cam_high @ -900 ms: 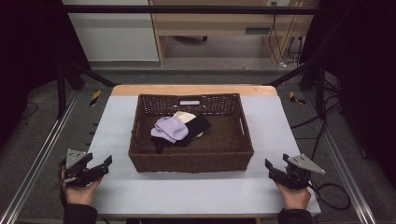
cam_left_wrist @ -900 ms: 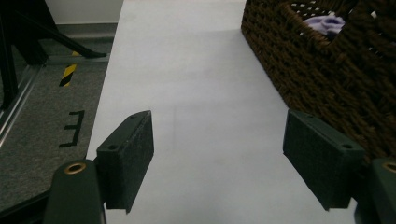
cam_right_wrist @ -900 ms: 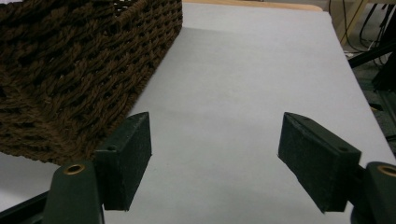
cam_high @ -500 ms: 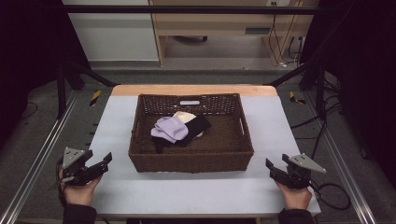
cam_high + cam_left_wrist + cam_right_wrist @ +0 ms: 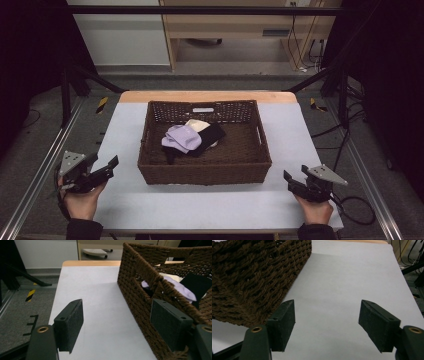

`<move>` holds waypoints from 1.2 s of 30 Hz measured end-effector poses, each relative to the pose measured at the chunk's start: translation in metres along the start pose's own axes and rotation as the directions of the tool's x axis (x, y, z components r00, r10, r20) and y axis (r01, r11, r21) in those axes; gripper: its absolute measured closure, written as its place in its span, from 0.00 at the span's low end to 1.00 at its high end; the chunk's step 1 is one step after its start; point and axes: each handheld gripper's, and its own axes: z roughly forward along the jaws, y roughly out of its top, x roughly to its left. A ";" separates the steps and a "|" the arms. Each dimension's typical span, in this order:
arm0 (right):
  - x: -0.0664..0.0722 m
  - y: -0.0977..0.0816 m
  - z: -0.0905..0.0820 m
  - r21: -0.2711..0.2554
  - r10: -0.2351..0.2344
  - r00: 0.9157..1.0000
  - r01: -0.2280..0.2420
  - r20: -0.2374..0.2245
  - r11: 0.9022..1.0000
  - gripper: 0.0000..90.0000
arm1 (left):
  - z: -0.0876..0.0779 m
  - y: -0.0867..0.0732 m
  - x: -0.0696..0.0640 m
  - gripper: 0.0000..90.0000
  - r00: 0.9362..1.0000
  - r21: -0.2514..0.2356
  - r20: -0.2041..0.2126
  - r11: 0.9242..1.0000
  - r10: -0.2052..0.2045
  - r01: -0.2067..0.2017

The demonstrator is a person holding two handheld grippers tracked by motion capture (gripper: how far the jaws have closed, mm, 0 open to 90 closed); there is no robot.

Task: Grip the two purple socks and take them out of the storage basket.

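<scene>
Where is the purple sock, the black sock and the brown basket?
purple sock (image 5: 182, 138), high view, middle of the top fold.
black sock (image 5: 210, 136), high view, its flat middle.
brown basket (image 5: 205, 174), high view, its near woven wall.

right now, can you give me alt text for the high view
A dark brown woven wicker basket sits mid-table holding lavender, black and cream folded cloths. A person's hands hold open tongs at the near corners, left tongs and right tongs, both empty.
</scene>
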 end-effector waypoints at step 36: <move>0.000 0.000 0.000 -0.003 -0.005 1.000 0.005 -0.004 1.000 0.32 | 0.024 0.079 -0.055 0.29 0.992 -0.082 0.099 0.994 0.075 -0.067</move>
